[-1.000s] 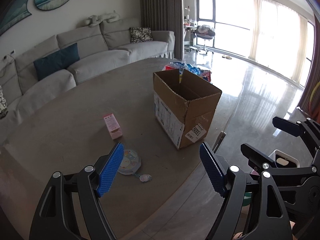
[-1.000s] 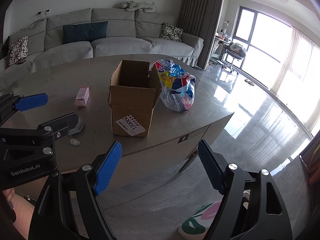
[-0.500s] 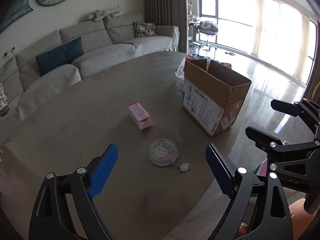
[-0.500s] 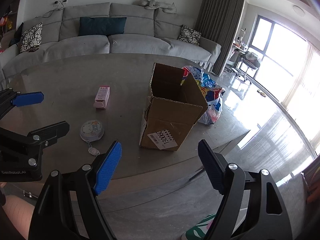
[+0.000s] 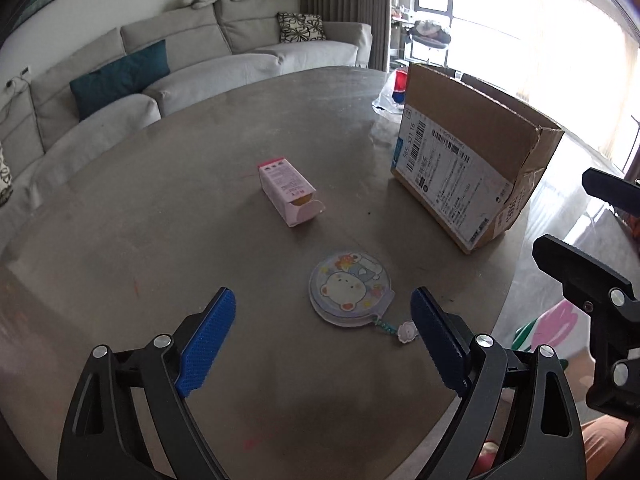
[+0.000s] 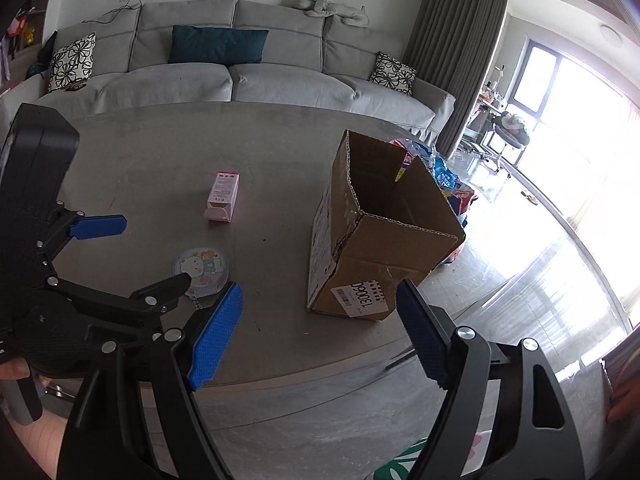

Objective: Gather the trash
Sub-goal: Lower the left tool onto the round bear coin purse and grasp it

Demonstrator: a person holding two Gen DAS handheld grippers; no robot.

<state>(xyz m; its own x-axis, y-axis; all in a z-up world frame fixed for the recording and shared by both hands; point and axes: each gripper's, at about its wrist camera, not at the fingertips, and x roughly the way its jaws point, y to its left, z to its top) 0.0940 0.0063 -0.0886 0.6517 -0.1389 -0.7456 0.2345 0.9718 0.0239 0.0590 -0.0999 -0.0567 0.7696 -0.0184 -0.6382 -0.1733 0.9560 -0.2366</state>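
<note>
The left hand-held gripper hung over the grey tabletop with its blue pads spread wide and nothing between them — the round cartoon-bear pouch lay flat on the tabletop just ahead, its small charm just beside the right pad, not touching as far as could be seen. The right hand-held gripper was also wide open and empty, out past the tabletop's near edge, pointing toward the one cardboard box.

Counted on the tabletop: one pink carton lying on its side with its end flap open, one round pouch, one open-topped cardboard box with shipping labels, and one plastic bag of colourful packets behind the box. One grey sofa stood beyond — one teal cushion, two patterned ones.
</note>
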